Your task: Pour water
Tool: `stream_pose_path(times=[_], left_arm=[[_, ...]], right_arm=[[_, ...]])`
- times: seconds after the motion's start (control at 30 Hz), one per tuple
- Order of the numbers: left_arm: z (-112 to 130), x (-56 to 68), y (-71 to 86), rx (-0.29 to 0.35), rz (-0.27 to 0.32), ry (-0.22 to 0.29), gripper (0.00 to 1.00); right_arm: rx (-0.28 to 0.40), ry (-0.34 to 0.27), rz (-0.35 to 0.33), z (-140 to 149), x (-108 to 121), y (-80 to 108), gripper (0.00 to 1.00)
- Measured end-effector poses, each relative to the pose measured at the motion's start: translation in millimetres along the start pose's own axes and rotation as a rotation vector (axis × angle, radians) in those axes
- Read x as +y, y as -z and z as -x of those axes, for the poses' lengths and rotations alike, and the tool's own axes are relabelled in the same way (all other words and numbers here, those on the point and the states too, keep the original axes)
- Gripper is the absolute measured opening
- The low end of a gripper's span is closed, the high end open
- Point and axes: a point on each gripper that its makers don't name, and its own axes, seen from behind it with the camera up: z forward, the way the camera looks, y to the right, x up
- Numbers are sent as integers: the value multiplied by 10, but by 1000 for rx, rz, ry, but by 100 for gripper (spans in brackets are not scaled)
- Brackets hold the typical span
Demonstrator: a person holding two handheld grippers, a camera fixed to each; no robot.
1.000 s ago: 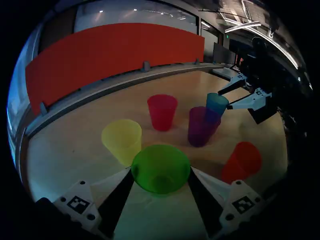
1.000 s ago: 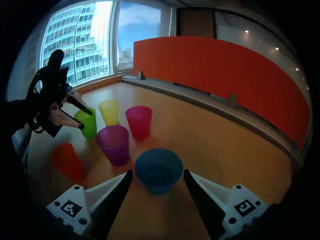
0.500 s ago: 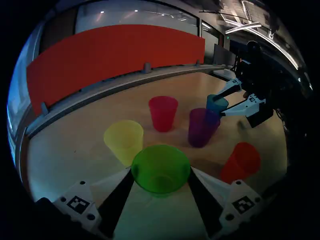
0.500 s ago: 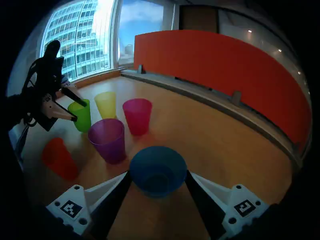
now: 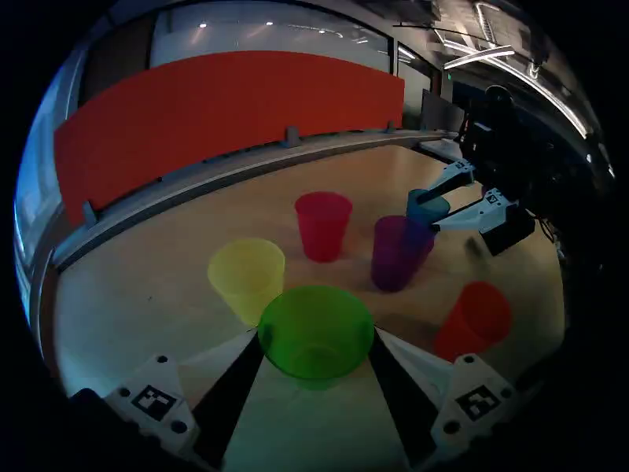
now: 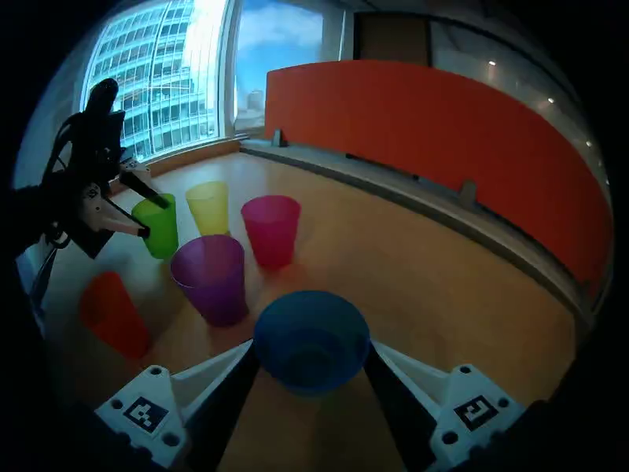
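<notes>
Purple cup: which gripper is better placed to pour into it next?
Likely the right gripper: its fingers hold the blue cup close beside the purple cup, while the left gripper holds the green cup farther off.

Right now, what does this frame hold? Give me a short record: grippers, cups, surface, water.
left gripper: shut on green cup
right gripper: shut on blue cup
free cups: yellow cup, pink cup, purple cup, orange cup
surface: wooden table
backdrop: red divider panel
water: cannot tell if any cup holds some
</notes>
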Motion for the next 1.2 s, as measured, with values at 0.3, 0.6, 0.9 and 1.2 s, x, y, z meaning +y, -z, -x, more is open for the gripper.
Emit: stream_pose_path(times=[0.3,0.6,0.9,1.2], left_arm=[[-47,13,65,22,-4,7,88],[-226,68,272,81,-14,2,88],[-500,148,581,169,-32,-10,88],[-772,231,928,251,-52,-34,88]], right_arm=[[21,-7,-7,-76,-34,96,90],[58,5,8,-272,-86,337,90],[113,17,17,-529,-235,659,90],[176,34,22,-762,-403,1001,90]])
